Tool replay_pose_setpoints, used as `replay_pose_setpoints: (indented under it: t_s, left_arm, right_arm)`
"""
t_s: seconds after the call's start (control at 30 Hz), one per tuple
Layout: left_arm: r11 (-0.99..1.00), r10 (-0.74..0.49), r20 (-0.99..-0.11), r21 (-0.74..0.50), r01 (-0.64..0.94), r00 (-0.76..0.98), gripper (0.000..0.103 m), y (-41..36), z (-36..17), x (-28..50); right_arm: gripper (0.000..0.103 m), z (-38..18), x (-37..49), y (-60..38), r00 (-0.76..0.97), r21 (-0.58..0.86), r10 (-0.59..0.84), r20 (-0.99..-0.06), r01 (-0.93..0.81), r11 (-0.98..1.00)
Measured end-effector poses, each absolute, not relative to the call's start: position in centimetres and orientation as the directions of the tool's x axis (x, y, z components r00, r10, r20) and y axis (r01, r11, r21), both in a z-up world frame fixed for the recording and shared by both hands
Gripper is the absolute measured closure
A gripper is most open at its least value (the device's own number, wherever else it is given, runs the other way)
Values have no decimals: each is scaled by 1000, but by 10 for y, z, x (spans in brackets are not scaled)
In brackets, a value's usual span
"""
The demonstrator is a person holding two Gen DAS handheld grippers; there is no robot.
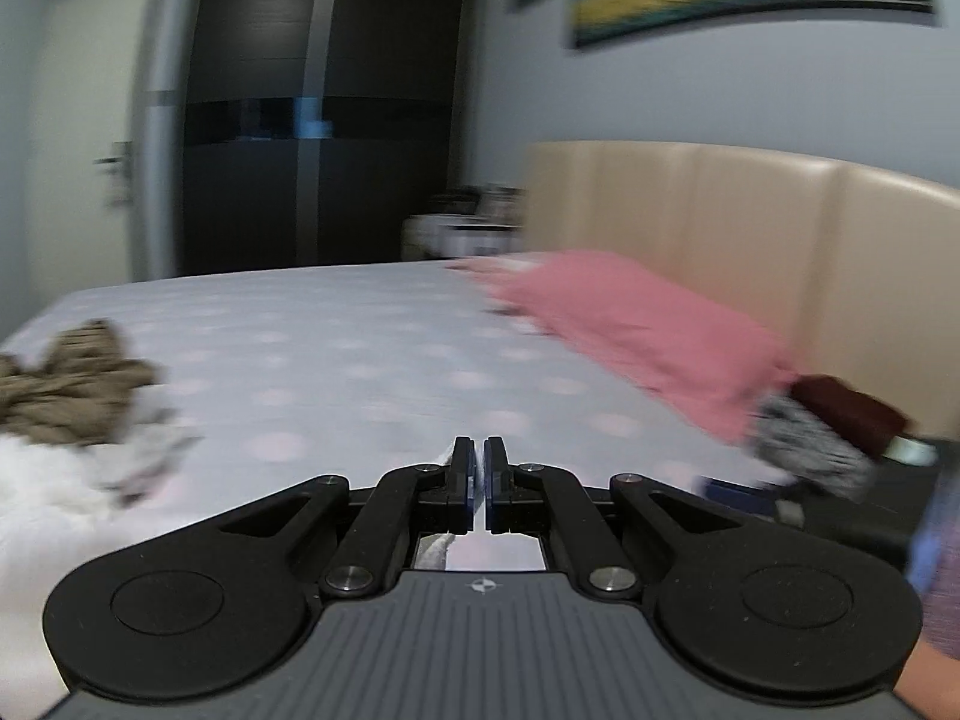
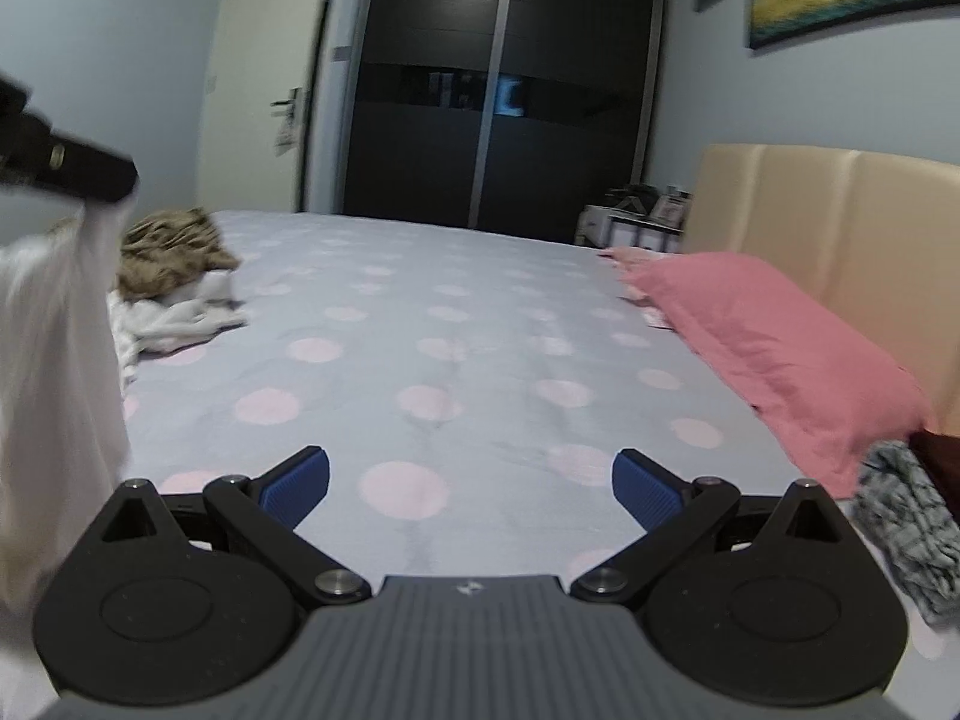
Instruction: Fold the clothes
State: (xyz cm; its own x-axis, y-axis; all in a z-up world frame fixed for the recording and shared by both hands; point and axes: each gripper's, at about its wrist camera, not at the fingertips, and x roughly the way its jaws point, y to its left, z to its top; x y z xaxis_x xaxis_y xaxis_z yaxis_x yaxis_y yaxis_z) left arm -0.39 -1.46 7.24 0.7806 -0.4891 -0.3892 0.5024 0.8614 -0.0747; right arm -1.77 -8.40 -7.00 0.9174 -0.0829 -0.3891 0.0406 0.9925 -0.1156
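Two tongs: my left gripper (image 1: 479, 468) is pinching a white garment (image 2: 54, 372), lifting it above the bed (image 2: 456, 324). My right gripper (image 2: 471, 480) is hovering spread wide, holding nothing.

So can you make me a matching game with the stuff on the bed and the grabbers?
Things:
1. pillow
2. brown garment
3. left gripper
4. right gripper

Matches:
A. fingers wide open
B. pink, by the headboard
C. shut on white cloth
D. crumpled on the pile at the left

Pairs: 1-B, 2-D, 3-C, 4-A
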Motion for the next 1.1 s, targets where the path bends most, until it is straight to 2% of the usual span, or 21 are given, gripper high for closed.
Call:
replay_pose_setpoints:
  t_s: [0.1, 0.37, 0.43, 0.5, 0.57, 0.83, 1.1]
  left_arm:
    - [788, -595, -385, -110, 606, 705, 102, -32, 68, -12]
    - [808, -543, -509, -102, 580, 668, 101, -29, 28, 11]
    - [816, -520, -540, -83, 573, 662, 94, -25, 20, 11]
    - [818, -506, -561, -73, 570, 655, 72, -23, 14, 6]
    - [823, -499, -561, -67, 565, 661, 55, -19, 13, -2]
    - [843, -438, -629, -40, 536, 642, 53, 3, 3, -3]
    - [845, -322, -729, 66, 530, 604, 44, 24, -30, -4]
  right_arm:
    - [1, -65, -22, -99, 915, -94, -119, -384, 90, 991]
    - [1, -72, -27, -116, 898, -91, -143, -417, 115, 989]
    - [1, -75, -27, -118, 892, -96, -137, -430, 106, 990]
    - [1, -78, -27, -119, 886, -97, -132, -445, 99, 990]
    - [1, -81, -27, -120, 879, -93, -127, -459, 94, 991]
    - [3, -85, -33, -129, 860, -61, -89, -503, 67, 996]
    - [3, -102, -36, -140, 808, 32, 5, -589, 17, 999]
